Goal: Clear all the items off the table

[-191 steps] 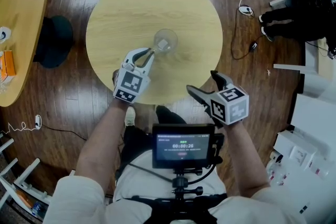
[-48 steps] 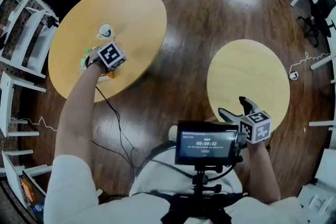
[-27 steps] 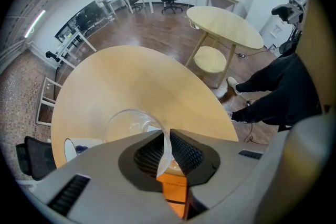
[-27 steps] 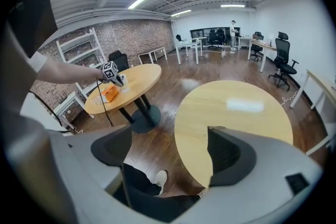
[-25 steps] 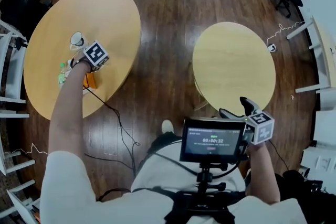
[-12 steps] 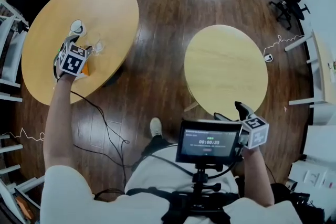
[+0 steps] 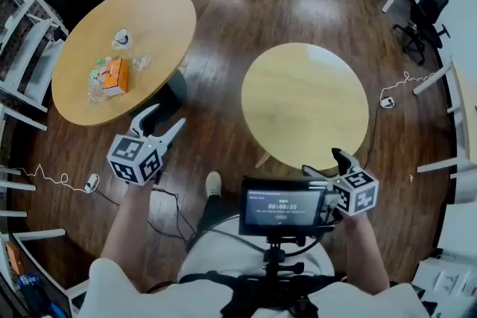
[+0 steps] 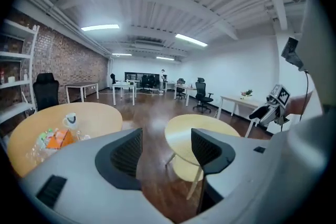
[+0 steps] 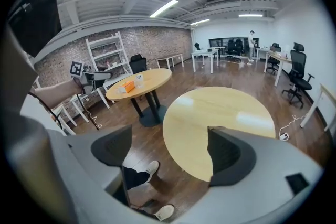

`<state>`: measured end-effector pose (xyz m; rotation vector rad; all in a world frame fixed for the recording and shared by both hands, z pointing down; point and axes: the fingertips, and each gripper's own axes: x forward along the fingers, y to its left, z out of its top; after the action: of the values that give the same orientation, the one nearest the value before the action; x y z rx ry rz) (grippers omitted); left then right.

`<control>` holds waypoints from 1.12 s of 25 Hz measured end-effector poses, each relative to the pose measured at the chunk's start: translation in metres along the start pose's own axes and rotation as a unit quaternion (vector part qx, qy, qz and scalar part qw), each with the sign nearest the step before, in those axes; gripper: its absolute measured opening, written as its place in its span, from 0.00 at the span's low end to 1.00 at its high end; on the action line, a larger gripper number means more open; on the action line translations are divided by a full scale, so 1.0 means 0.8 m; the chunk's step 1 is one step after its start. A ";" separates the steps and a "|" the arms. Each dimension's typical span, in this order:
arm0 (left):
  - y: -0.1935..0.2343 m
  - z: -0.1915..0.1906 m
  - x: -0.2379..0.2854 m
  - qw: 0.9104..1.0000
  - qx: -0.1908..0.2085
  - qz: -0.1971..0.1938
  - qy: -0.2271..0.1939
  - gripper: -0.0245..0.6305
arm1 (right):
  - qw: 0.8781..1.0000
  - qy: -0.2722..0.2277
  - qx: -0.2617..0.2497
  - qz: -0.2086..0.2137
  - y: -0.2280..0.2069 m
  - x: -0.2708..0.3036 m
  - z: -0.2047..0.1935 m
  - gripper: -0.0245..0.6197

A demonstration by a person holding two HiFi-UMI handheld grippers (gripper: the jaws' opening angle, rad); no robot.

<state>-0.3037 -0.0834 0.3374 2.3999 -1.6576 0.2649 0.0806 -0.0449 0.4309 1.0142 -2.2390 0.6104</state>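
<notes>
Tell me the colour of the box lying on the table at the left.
Orange. The box shows best in the head view.

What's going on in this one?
A person holds a gripper in each hand. The near round table is bare; an orange box and a cup sit on the other table. The left gripper hangs above the floor; its jaws have just been opening, with nothing between them. The right gripper is open and empty.
</notes>
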 end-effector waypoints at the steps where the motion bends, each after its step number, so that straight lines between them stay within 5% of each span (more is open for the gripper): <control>1: -0.034 -0.008 -0.008 1.000 -0.004 0.000 -0.001 0.49 | 1.000 -0.004 -0.006 0.002 -0.004 -0.011 -0.008 0.75; 7: -0.182 -0.049 -0.042 0.999 -0.027 -0.019 0.019 0.49 | 1.000 -0.023 -0.004 0.019 -0.010 -0.071 -0.057 0.75; 12: -0.259 -0.059 -0.048 0.998 -0.025 -0.047 0.034 0.49 | 0.998 -0.056 0.015 -0.015 -0.031 -0.121 -0.083 0.75; 19: -0.305 -0.054 -0.051 0.994 0.001 -0.098 0.048 0.49 | 0.993 -0.074 0.056 -0.069 -0.036 -0.165 -0.111 0.75; 28: -0.305 -0.052 -0.092 0.990 0.019 -0.138 0.026 0.49 | 0.988 -0.083 0.083 -0.096 0.021 -0.188 -0.124 0.75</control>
<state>-0.1020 0.0778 0.3405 2.5880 -1.2893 0.3103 0.1797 0.1023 0.3966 1.3926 -2.2241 0.6555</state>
